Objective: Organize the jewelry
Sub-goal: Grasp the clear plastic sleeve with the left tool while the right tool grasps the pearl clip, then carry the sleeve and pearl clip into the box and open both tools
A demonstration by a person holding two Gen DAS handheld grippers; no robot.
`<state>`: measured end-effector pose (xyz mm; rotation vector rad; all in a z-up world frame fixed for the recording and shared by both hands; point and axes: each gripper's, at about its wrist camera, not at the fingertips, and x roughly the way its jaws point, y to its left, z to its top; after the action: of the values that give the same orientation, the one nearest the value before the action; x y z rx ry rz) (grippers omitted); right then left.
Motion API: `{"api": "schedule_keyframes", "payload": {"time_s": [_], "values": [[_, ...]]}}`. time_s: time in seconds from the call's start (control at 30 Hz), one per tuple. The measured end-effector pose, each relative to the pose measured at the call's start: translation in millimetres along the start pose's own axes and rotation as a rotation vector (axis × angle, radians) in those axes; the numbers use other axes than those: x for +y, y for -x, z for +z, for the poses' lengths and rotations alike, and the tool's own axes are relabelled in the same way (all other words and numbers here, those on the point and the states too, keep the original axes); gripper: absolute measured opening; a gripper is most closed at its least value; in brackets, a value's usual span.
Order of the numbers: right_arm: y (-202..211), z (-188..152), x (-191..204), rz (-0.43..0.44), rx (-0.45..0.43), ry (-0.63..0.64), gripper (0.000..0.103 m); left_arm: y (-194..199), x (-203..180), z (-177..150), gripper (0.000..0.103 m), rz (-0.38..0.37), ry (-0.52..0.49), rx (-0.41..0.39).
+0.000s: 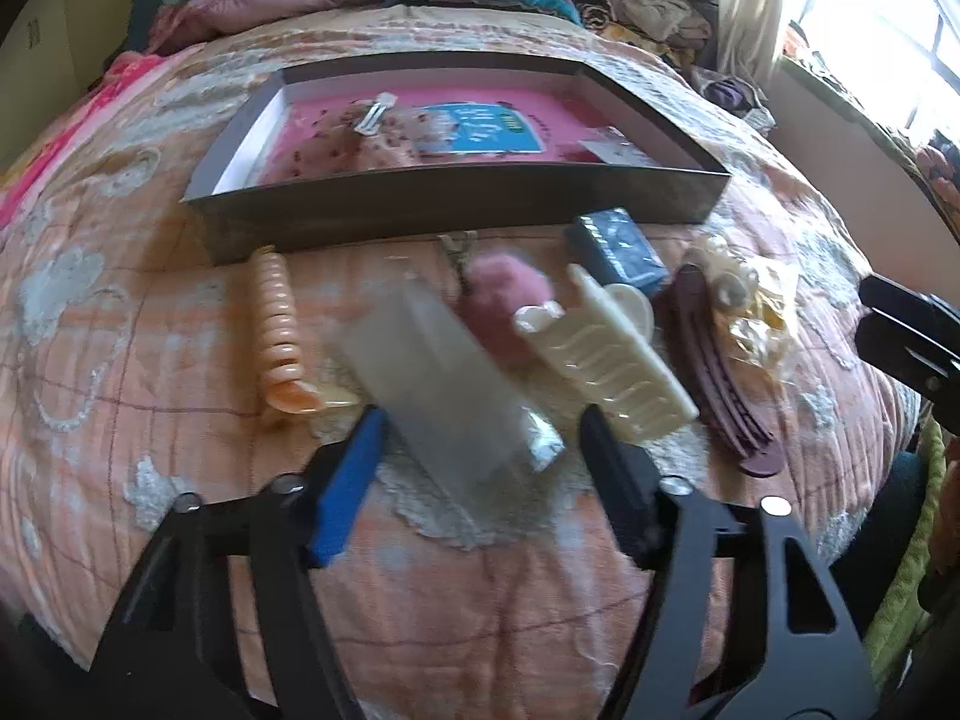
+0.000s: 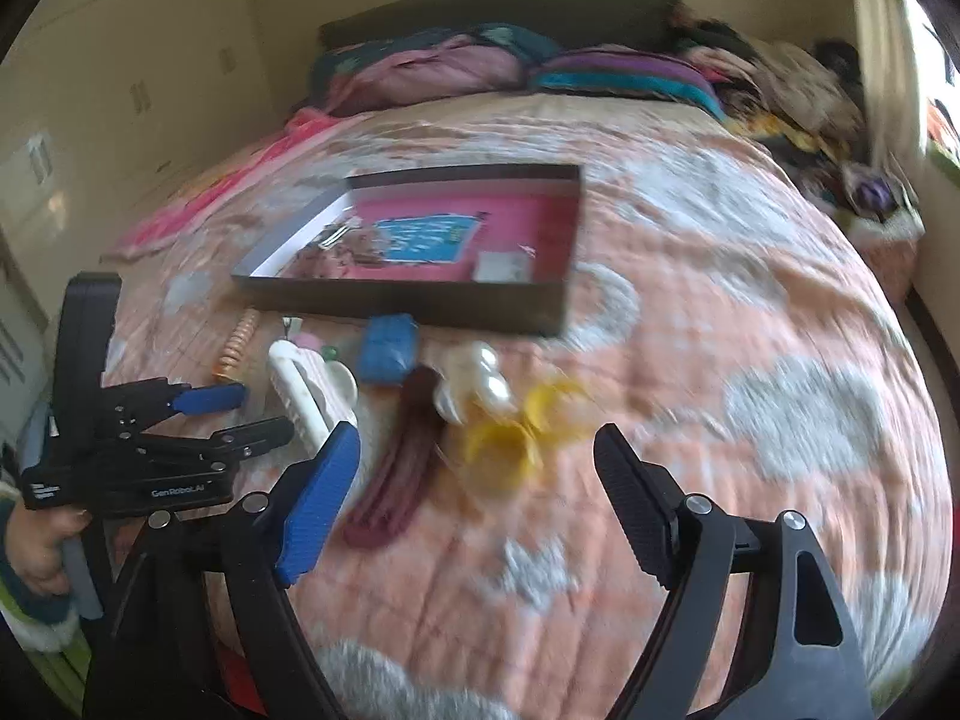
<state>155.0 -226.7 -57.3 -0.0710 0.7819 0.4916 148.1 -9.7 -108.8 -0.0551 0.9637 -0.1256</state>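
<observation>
My left gripper (image 1: pixel 480 420) hangs low over the quilt with its jaws astride a clear plastic box (image 1: pixel 438 384). A gap shows on the right side, so the pads do not press it. Around the box lie an orange spiral clip (image 1: pixel 279 324), a pink pompom (image 1: pixel 504 282), a cream claw clip (image 1: pixel 606 360), a small blue box (image 1: pixel 618 252) and a maroon clip (image 1: pixel 720 372). My right gripper (image 2: pixel 480 435) is open above the quilt, just short of yellow rings (image 2: pixel 504 444) and pearly pieces (image 2: pixel 480 384). The maroon clip (image 2: pixel 408 462) lies by its left finger.
A dark shallow tray (image 1: pixel 456 210) with a pink floor sits behind the row of items and holds a blue card and small pieces. In the right wrist view a hand (image 2: pixel 36 546) holds the left gripper (image 2: pixel 267 411) at the left. Pillows and clothes are piled at the bed's head.
</observation>
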Motion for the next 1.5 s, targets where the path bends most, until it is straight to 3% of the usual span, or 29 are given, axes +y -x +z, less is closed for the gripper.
{"api": "schedule_keyframes", "payload": {"time_s": [0.2, 0.37, 0.5, 0.63, 0.87, 1.23, 1.5], "values": [[-48, 21, 10, 0.000, 0.084, 0.077, 0.055, 7, 12, 0, 0.044, -0.020, 0.021, -0.009], [-75, 24, 9, -0.011, 0.134, 0.096, 0.045, 9, 21, 2, 0.044, -0.027, 0.051, -0.011], [-75, 20, 7, -0.012, 0.116, 0.082, 0.037, 3, 23, 5, 0.044, -0.044, 0.069, -0.005], [-67, 18, -1, 0.024, 0.106, 0.025, 0.037, -1, 23, 10, 0.044, -0.062, 0.083, -0.011], [-35, 14, 2, 0.070, 0.051, -0.028, 0.037, 6, 30, 11, 0.033, -0.089, 0.093, -0.021], [13, 13, 16, 0.086, -0.029, -0.037, 0.037, 51, 36, 6, 0.032, -0.120, 0.075, -0.075], [28, 24, 43, 0.116, -0.055, 0.019, 0.037, 89, 54, 15, 0.032, -0.075, 0.081, -0.158]]}}
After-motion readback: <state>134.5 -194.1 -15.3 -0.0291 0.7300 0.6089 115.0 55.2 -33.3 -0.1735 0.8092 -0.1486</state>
